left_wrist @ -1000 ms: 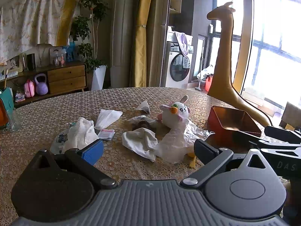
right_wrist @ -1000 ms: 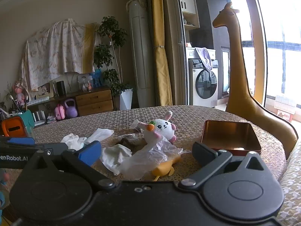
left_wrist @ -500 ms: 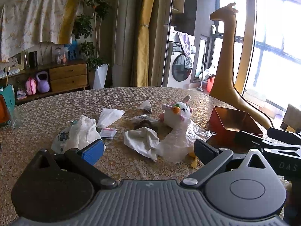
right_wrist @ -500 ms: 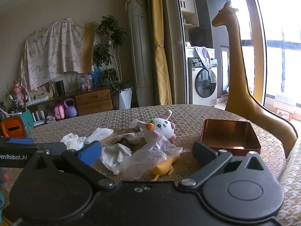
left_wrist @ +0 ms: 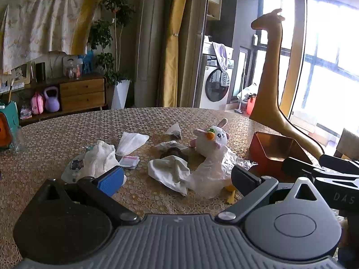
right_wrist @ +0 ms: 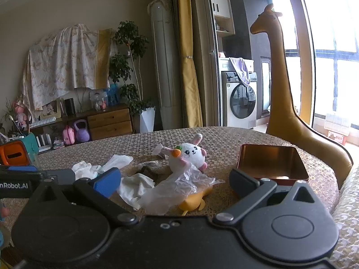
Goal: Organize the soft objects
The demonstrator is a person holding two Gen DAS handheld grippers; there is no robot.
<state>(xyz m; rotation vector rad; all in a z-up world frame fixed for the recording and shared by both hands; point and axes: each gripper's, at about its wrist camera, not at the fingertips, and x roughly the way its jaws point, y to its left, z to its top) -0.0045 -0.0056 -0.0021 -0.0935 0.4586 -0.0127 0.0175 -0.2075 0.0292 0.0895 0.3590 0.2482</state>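
Both grippers, left [left_wrist: 177, 179] and right [right_wrist: 175, 181], hung above the near edge of the table [left_wrist: 67, 134] with fingers spread wide and empty, presumably to take in the clutter first. The bunny [right_wrist: 190, 155], a cloth [right_wrist: 136, 187] and crumpled plastic [right_wrist: 179, 185] lay mid-table, beside the open tin [right_wrist: 271, 164] (a likely home for them).

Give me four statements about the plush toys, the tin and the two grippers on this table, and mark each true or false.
1. The white bunny plush lies inside the copper tin. False: it sits on the table, left of the tin.
2. The tin holds nothing. True.
3. The right gripper grips the clear plastic sheet. False: its jaws are open and hold nothing.
4. The left gripper is open. True.
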